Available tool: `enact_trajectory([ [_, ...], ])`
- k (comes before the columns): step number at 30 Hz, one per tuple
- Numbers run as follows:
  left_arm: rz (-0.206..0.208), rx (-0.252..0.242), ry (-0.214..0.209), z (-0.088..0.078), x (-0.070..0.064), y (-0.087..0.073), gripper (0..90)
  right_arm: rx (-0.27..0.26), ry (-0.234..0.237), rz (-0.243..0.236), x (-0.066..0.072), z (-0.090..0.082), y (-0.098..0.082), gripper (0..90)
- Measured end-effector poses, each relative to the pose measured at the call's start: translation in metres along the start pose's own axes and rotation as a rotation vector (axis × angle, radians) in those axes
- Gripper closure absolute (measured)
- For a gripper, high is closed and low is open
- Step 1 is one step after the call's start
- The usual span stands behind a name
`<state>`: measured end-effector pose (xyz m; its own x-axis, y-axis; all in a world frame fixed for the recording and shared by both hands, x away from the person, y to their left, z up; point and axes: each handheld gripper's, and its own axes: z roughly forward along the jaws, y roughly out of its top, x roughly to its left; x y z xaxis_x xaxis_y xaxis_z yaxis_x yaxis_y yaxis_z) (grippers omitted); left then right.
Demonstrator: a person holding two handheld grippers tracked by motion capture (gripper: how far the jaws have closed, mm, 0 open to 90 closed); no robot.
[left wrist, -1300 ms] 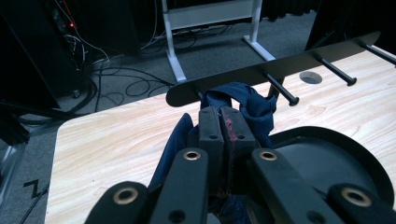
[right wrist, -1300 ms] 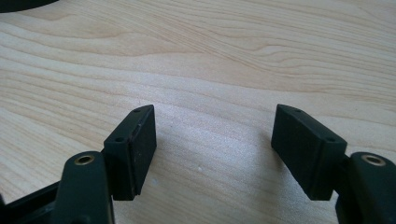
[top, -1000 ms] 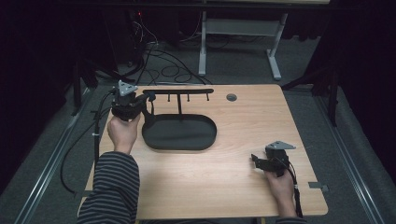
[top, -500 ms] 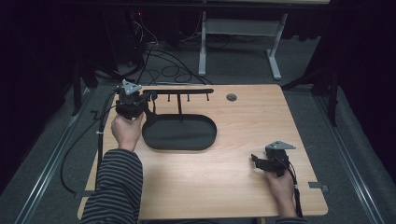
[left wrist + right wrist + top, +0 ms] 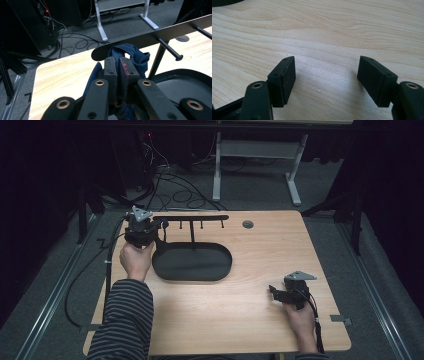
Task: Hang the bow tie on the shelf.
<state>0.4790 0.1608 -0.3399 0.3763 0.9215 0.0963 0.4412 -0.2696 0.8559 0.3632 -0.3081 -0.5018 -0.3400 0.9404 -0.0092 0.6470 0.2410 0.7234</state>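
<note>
The left tool (image 5: 119, 65) has its two black jaws nearly together on a bunched blue cloth (image 5: 130, 53). They have just been easing apart a little, yet the fabric is still pinched between the pads. The cloth sits right at the rounded near end of the rack's flat bar (image 5: 150, 37), a fold of it rising against the bar's edge, with the first peg (image 5: 170, 50) just to the side. From above, that tool (image 5: 142, 227) stands at the left end of the rack, over the dark oval tray (image 5: 192, 265) that forms its base.

The right tool (image 5: 325, 80) hangs wide open and empty above bare wood. It is well apart from the rack, near the front right of the counter (image 5: 260, 320).

The risk, as I see it, lies in the release. The cloth seems to lean on the bar's end rather than hang over a peg, so if the jaws widen here it may slide off onto the tray or counter. Cloth snagged on the pads could also drag along on withdrawal and tug the light rack.
</note>
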Motion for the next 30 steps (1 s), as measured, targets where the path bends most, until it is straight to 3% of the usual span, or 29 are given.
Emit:
enact_trajectory([
  [18, -0.019, 0.003, -0.013, 0.0, 0.004, -0.006, 82.1, -0.002, 0.001, 0.002, 0.0, 0.0, 0.0, 32.4],
  [30, -0.04, 0.003, -0.043, -0.01, 0.009, -0.012, 70.2, -0.002, 0.003, 0.003, 0.0, 0.0, 0.0, 32.4],
])
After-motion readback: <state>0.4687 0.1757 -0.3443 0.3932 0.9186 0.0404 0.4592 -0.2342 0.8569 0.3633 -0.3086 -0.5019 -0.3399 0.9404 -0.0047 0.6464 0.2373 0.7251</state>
